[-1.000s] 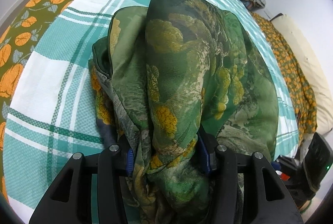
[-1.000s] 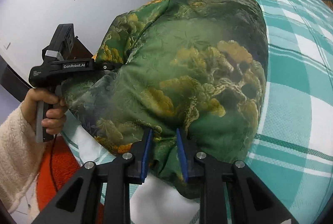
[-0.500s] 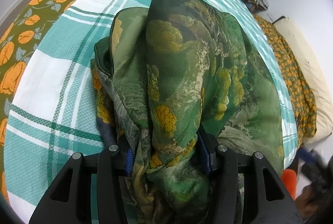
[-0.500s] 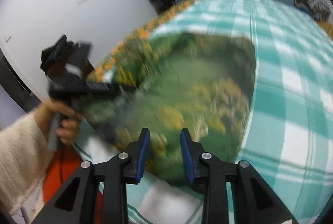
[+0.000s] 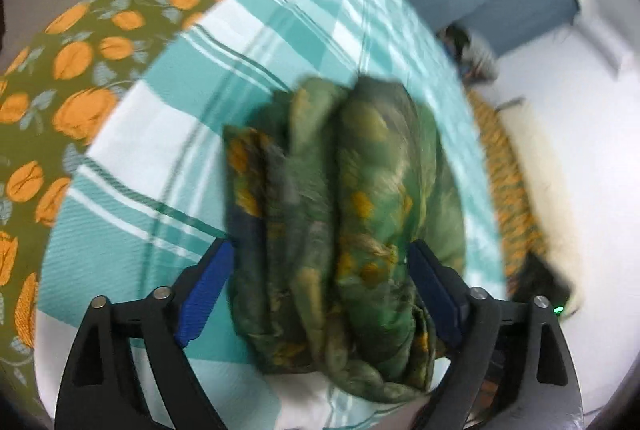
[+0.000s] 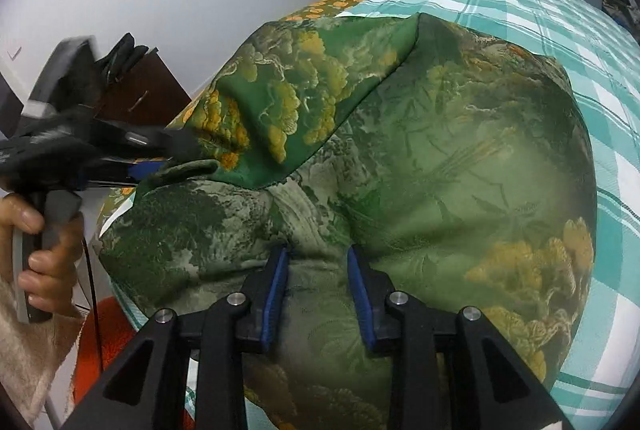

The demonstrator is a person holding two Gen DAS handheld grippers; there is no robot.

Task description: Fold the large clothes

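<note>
The left gripper has just been opening, and its blue pads now stand wide, flanking the bunched green floral garment without pressing it. The right gripper has its jaws narrowly parted around a fold of the same cloth; whether the pads bite cannot be told. The garment lies heaped on the teal-and-white checked sheet, near the bed's edge. In the right wrist view, a hand in a fuzzy cream sleeve holds the left gripper's handle beside the cloth.
</note>
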